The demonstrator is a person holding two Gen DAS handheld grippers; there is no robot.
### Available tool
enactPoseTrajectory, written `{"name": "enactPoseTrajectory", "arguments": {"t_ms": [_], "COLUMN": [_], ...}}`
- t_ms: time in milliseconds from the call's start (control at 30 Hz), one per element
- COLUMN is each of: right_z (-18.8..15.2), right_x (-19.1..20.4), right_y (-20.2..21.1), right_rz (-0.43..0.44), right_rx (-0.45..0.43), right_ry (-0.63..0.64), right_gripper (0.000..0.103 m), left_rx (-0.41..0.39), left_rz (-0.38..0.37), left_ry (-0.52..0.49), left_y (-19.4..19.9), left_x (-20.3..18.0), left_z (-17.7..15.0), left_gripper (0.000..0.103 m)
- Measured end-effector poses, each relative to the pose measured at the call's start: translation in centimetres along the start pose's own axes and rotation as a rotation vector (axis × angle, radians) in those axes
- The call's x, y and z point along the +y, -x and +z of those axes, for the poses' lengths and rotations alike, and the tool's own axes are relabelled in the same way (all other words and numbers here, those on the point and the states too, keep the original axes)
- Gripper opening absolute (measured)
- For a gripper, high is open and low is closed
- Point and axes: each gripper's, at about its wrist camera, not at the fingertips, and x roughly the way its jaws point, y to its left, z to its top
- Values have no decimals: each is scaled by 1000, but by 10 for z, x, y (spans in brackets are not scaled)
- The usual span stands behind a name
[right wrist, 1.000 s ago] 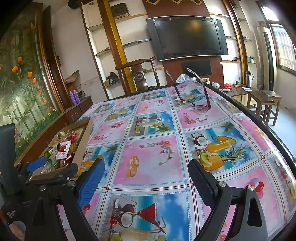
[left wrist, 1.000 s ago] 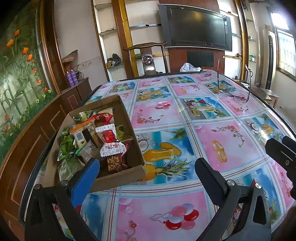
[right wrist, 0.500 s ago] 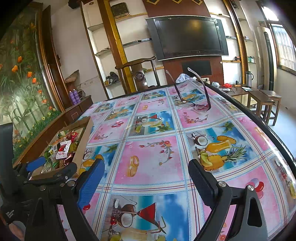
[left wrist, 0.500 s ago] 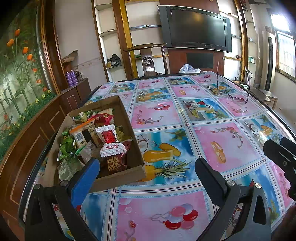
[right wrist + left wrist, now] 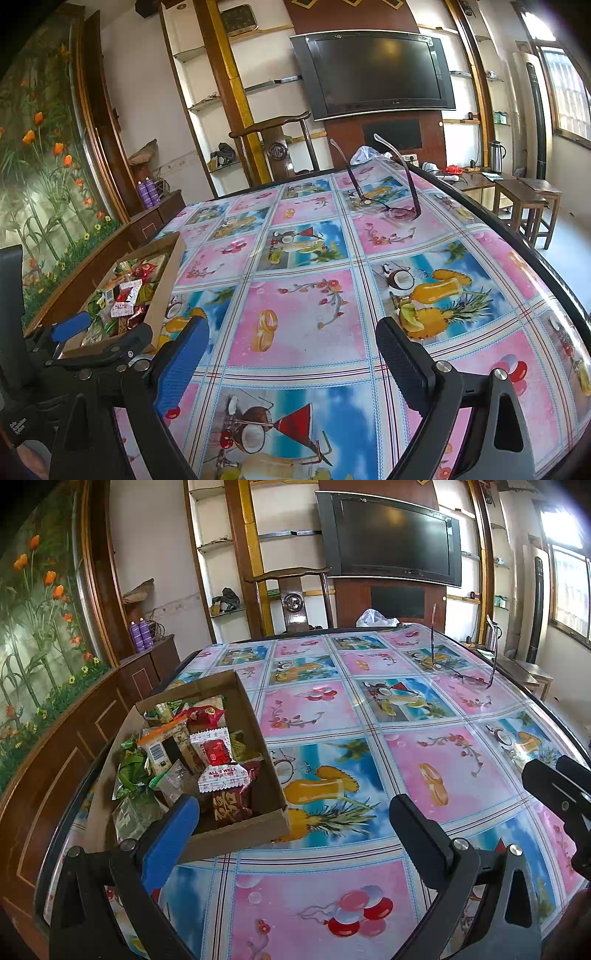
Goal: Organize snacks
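Snack packets (image 5: 207, 760) piled in cardboard box (image 5: 271, 801) on table (image 5: 332, 897), ahead-left of left gripper (image 5: 291, 819); blue finger overlaps box's near corner. Left gripper spread wide, empty. Right gripper (image 5: 291, 347) spread wide, empty, box far to its left. Eyeglasses (image 5: 388, 210) well ahead.

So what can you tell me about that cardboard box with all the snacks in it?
The cardboard box is a shallow, open brown tray with low walls and one flap folded outward on its left. It sits flat on the table, near the left edge. Wrapped snacks are piled loosely inside, with a red and white packet on top. The left gripper hovers open just in front, not touching it.
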Motion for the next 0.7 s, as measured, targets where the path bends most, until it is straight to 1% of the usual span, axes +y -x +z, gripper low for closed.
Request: {"name": "enactPoseTrajectory", "arguments": {"t_ms": [700], "right_z": [-4], "right_x": [-1], "right_y": [-3], "right_rz": [-2], "right_rx": [2], "right_ry": [1], "right_gripper": [94], "left_rx": [1], "left_rz": [-20], "left_ry": [3], "left_y": [0], "left_x": [-9], "left_z": [4], "left_gripper": [103]}}
